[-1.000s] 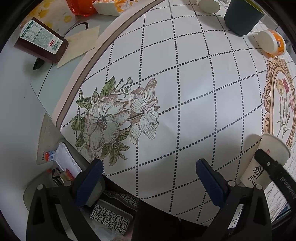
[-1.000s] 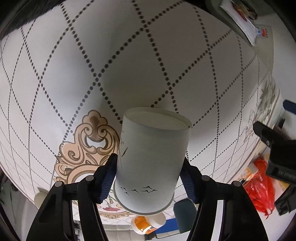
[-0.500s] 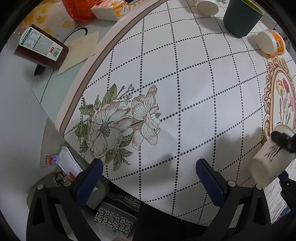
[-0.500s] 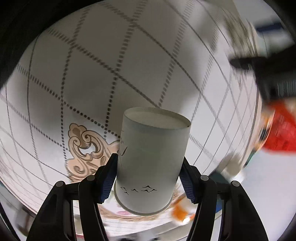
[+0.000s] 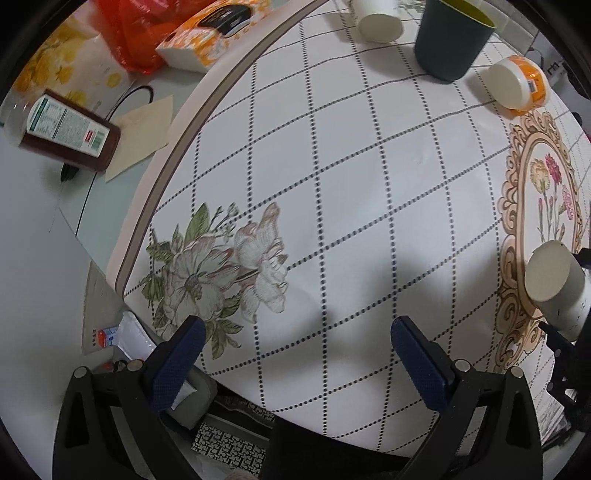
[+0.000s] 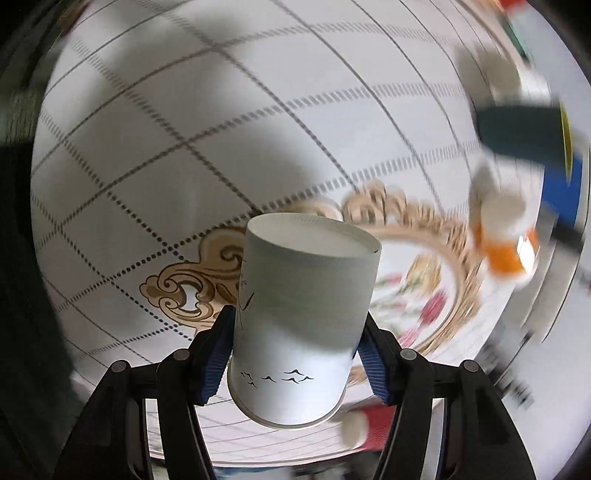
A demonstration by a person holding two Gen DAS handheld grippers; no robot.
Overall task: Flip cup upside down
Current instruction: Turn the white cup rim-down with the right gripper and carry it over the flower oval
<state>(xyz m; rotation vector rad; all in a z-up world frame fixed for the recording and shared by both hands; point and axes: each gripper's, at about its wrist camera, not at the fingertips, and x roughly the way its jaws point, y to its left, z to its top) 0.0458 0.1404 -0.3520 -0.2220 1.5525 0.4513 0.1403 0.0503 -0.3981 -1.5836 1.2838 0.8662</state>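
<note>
A white paper cup (image 6: 301,317) with small black bird marks sits between the blue pads of my right gripper (image 6: 295,354), which is shut on it. Its closed base points away from the camera and its rim toward it. In the left wrist view the same cup (image 5: 554,288) shows at the far right, held above the ornate gold frame print, base toward the camera. My left gripper (image 5: 295,358) is open and empty over the near edge of the patterned tablecloth (image 5: 332,184).
At the far side stand a dark green cup (image 5: 448,37), a lying white paper cup (image 5: 378,18) and an orange-and-white tub (image 5: 517,81). Off the cloth to the left are a brown bottle (image 5: 66,129), a tissue box (image 5: 210,33) and a red bag (image 5: 129,29).
My right gripper has rotated with the cup: it stood upright at the right edge of the left wrist view, and now its base faces that camera. The right wrist view swept across the table.
</note>
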